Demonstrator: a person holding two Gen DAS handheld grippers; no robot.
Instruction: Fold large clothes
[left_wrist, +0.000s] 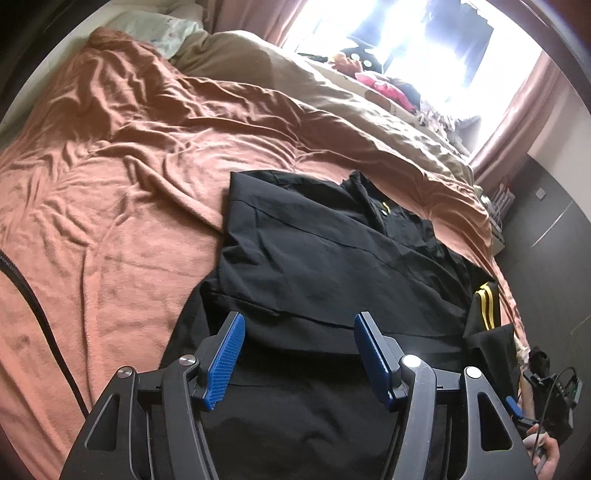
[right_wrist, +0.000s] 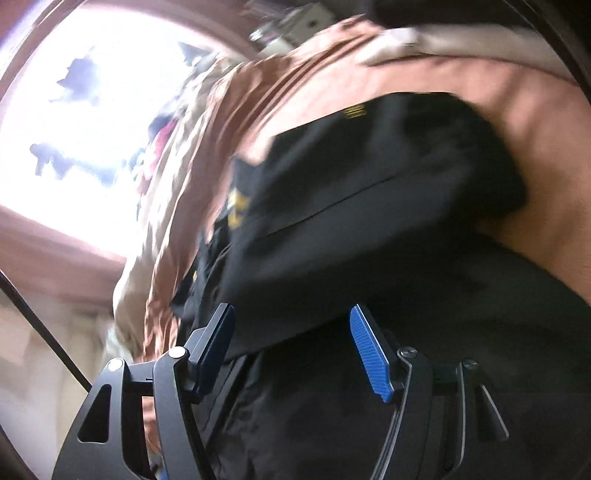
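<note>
The black garment (left_wrist: 314, 251) lies partly folded on the orange blanket (left_wrist: 110, 184) that covers the bed, its long axis running from the near edge at 6 o'clock in the left wrist view up toward 12 o'clock, where its far straight edge sits well short of the tan duvet (left_wrist: 332, 99). A panel has been laid across the body, leaving a seam line slanting toward 4 o'clock, and a yellow-striped cuff or hem (left_wrist: 485, 306) pokes out at 3 o'clock, close to the bed's right edge. The left gripper (left_wrist: 297, 354) hovers just above the near part of the cloth, its blue pads spread with only flat fabric beneath and nothing pinched. The right gripper (right_wrist: 291, 347) also stands spread and empty; its view is blurred, but the garment (right_wrist: 369, 221) fills the frame from 6 o'clock up to about 1 o'clock, so the cloth lies straight ahead of its fingertips. Both hands look about equally near the lower hem, the right one closer to the striped side. The coming fold probably carries the near end up toward 12 o'clock; open blanket lies at 9 to 11 o'clock, while the 3 o'clock side is tight against the bed edge, where a hand (left_wrist: 550, 454) shows at 4 o'clock.
</note>
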